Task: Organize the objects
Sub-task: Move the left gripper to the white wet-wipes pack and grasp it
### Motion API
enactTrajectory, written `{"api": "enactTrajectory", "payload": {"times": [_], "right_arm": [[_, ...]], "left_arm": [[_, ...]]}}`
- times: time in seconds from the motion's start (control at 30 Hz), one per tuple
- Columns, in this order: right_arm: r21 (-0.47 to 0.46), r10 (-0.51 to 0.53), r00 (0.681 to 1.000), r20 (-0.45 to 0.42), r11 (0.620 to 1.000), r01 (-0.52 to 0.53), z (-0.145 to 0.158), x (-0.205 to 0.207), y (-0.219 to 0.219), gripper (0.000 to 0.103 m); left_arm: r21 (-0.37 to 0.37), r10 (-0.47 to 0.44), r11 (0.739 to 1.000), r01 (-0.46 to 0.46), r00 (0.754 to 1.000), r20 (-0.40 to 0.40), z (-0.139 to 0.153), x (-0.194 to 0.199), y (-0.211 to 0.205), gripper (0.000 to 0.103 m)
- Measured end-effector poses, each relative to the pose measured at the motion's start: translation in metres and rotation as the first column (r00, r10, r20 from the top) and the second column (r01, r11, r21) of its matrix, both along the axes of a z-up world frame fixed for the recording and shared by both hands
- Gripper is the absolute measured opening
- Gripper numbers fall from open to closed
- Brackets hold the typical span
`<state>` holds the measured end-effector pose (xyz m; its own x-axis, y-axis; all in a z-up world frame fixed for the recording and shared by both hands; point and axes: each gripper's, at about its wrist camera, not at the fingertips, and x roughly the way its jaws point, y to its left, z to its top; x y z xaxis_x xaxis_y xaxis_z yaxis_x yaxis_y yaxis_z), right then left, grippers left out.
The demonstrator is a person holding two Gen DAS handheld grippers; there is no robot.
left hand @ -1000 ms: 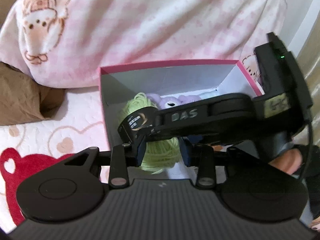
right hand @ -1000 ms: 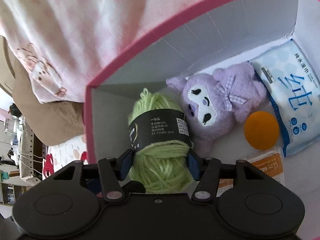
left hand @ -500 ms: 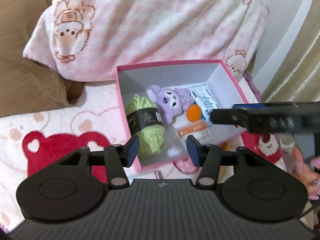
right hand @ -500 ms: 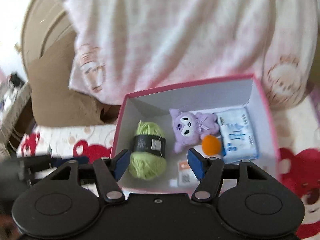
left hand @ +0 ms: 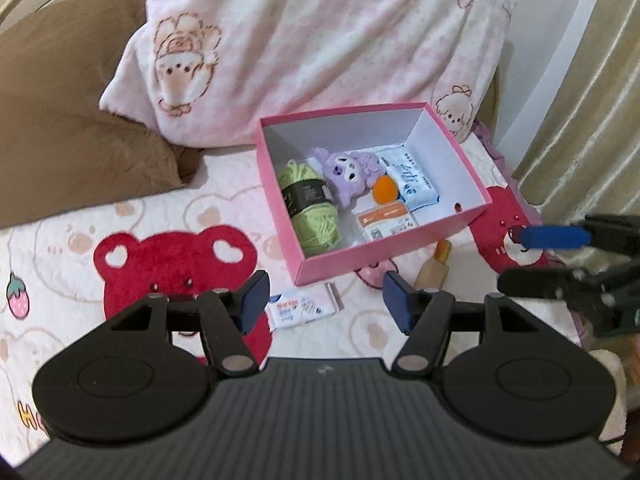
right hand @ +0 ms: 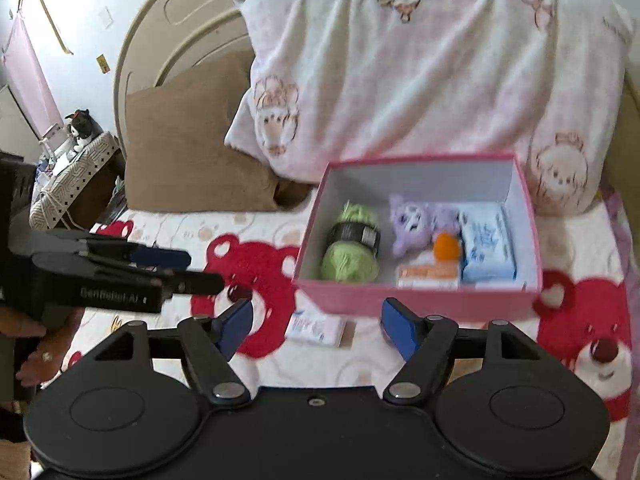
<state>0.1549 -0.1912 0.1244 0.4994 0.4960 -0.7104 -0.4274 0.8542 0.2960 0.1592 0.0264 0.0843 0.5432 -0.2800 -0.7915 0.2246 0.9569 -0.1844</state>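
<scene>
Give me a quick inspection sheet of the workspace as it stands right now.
Surface: bear-print blanket, soft, uneven.
Job's things: pink box holds green yarn, purple plush, orange ball, blue tissue pack, orange-label packet; outside, wipes packet and small bottle by its near wall.
Clutter: nothing seen.
Grippers: left gripper and right gripper open, empty, jaws just opening.
Cables: nothing seen.
Surroundings: pink pillow, brown pillow, curtain.

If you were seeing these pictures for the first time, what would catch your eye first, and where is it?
The pink box in the middle of the bed stands out, holding a green yarn ball at its left, a purple plush toy and an orange ball. Behind it leans a big pink cartoon-print pillow. On the bear-print blanket, in front of the box, lies a small tissue pack.
</scene>
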Motion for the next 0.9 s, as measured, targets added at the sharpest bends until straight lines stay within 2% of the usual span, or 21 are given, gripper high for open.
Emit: {"api": "enactTrajectory", "payload": {"times": [0.07,0.23,0.3,0.37,0.43,0.63,0.9], "right_arm": [[-0.005,0.014,1.0,0.0,1.0,-0.014,-0.009,-0.011,0.004,0.076],[-0.076,0.059,0.996,0.062,0.996,-0.055,-0.029,-0.036,0.023,0.076],[-0.044,0.061,0.997,0.047,0.997,-0.059,-0.039,-0.04,0.026,0.076],[0.006,0.059,0.998,0.019,0.998,-0.059,-0.051,-0.037,0.029,0.076],[0.009,0.062,0.998,0.022,0.998,-0.062,-0.063,-0.033,0.035,0.076],[-0.054,0.095,0.994,0.058,0.994,-0.092,-0.106,-0.019,0.06,0.076],[-0.161,0.13,0.982,0.136,0.981,-0.108,-0.163,0.005,0.089,0.076]], "left_arm": [[-0.021,0.005,1.0,-0.006,1.0,-0.016,-0.008,-0.005,0.006,0.064],[-0.063,0.02,0.998,-0.023,0.999,-0.032,-0.029,-0.01,0.016,0.065],[-0.089,0.031,0.995,-0.034,0.999,-0.037,-0.04,-0.009,0.018,0.065],[-0.116,0.048,0.992,-0.053,0.998,-0.051,-0.055,-0.006,0.02,0.065],[-0.143,0.046,0.988,-0.056,0.997,-0.068,-0.071,-0.003,0.02,0.065],[-0.195,0.062,0.978,-0.075,0.995,-0.073,-0.123,0.011,0.02,0.064],[-0.185,0.081,0.979,-0.088,0.996,-0.046,-0.168,0.025,0.024,0.063]]}}
